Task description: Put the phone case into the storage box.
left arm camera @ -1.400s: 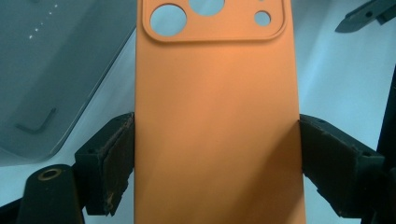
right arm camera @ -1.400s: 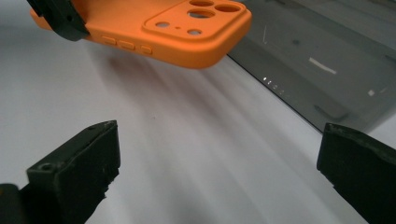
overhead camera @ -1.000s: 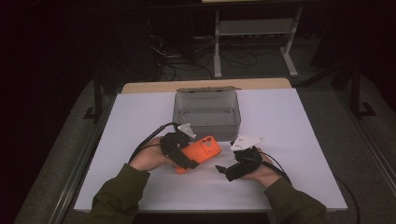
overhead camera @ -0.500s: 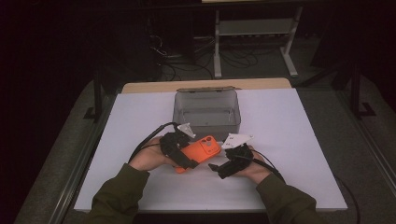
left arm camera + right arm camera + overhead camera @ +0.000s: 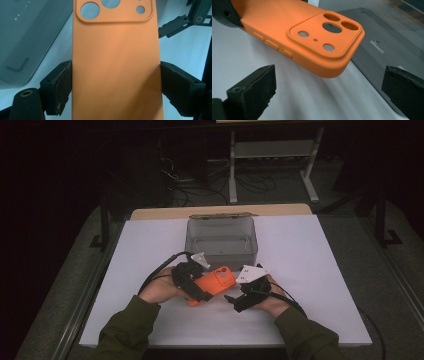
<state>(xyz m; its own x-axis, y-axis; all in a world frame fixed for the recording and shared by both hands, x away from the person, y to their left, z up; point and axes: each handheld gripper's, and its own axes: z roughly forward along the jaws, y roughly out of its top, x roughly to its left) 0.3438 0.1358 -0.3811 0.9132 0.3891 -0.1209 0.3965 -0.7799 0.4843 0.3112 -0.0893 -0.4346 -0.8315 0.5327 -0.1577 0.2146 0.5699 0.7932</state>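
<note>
An orange phone case [image 5: 216,281] with camera cut-outs is held just above the white table. My left gripper [image 5: 196,289] is shut on it; in the left gripper view both black pads [image 5: 63,85] press the long sides of the case [image 5: 115,50]. My right gripper [image 5: 236,301] sits just right of the case with its jaws wide apart and nothing between them. In the right gripper view the camera-end corner of the case [image 5: 312,42] hangs in front of my right gripper [image 5: 330,80], apart from both pads.
A translucent grey box [image 5: 221,240] stands on the white tabletop [image 5: 310,260] right behind the hands; its wall [image 5: 387,47] is close beside the case. A small angled key [image 5: 17,66] lies inside it. Cables trail from both grippers.
My right gripper has shifted a little to the left, closer to the case's camera end. The left gripper and the case have stayed put.
</note>
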